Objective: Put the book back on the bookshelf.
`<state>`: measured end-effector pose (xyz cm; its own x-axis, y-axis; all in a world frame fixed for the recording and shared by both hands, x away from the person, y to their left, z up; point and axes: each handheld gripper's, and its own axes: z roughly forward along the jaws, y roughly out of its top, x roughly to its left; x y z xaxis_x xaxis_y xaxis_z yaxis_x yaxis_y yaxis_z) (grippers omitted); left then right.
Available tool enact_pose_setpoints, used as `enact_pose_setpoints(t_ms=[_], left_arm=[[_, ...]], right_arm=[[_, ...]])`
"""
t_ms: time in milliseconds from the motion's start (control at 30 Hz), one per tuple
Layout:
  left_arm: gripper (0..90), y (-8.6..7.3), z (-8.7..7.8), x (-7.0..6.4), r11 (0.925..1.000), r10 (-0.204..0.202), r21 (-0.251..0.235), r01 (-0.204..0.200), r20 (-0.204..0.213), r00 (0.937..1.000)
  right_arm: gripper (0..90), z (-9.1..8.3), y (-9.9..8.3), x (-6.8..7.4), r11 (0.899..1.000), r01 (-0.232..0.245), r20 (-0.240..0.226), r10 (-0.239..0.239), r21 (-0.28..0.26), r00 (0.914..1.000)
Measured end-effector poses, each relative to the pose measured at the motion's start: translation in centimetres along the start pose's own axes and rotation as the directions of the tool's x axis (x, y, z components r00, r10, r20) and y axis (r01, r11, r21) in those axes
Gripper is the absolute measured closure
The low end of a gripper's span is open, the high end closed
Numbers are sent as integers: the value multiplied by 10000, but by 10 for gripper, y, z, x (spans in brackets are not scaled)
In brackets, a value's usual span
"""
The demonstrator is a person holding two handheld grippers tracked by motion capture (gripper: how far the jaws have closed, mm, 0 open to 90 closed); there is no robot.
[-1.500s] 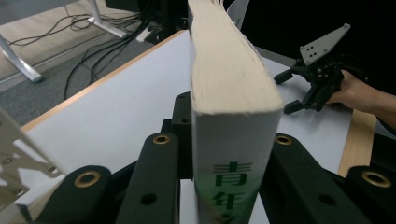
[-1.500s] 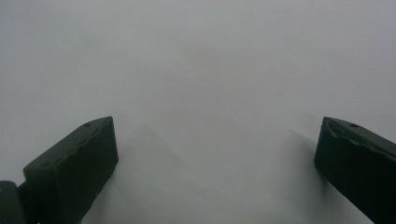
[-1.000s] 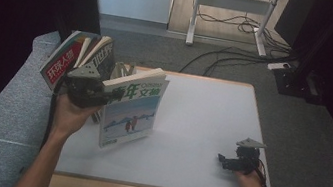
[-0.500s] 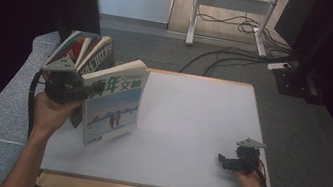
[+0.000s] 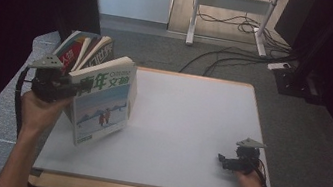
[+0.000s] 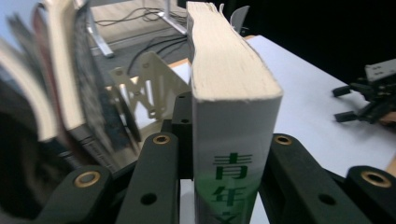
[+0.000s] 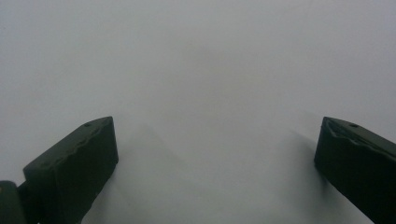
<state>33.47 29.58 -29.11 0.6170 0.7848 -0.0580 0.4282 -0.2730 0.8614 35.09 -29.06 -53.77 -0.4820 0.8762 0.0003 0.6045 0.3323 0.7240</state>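
A person is holding a thick paperback book point(image 5: 103, 98) in the left hand-held gripper point(image 5: 56, 87) at the left edge of the white tabletop point(image 5: 185, 122). The jaws are clamping the book by its spine end, as the left gripper view is showing, with the page block point(image 6: 224, 56) rising between them and green characters running down the spine. The book is hanging tilted, its lower corner reaching down toward the tabletop near the front left; whether that corner is touching the surface cannot be told. Behind it, at the back left corner, a row of other books point(image 5: 85, 50) is leaning fanned out, with a pale bookend point(image 6: 144, 88) standing beside them. The right hand-held gripper point(image 5: 232, 162) is lying idle near the front right corner, its jaws spread wide over bare tabletop and holding nothing. The step in hand appears to be carrying one book, gripped apart from the row. The next move is likely calling for a steady lowering so the heavy book does not swing in the grip, then letting go once it is lying or standing securely.
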Motion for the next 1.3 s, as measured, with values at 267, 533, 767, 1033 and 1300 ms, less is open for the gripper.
enact_pose_setpoints(t_ms=[267,533,767,1033,1300], left_arm=[[743,-1,4,7,9995,-331,-5,331,-474,9983],[743,4,21,7,9983,-571,-110,565,-732,9957],[743,11,35,4,9988,-469,-155,457,-888,9949],[743,17,51,0,9987,-457,-258,437,-842,9954],[742,22,64,-2,9964,-544,-699,476,-979,9937]], right_arm=[[0,0,0,0,10000,-13,0,13,8,10000],[0,0,0,0,10000,-13,-3,13,5,10000],[0,0,0,0,10000,-15,-12,15,10,10000],[0,0,0,0,10000,4,-5,-4,7,10000],[0,0,0,0,10000,6,-6,-6,8,10000]])
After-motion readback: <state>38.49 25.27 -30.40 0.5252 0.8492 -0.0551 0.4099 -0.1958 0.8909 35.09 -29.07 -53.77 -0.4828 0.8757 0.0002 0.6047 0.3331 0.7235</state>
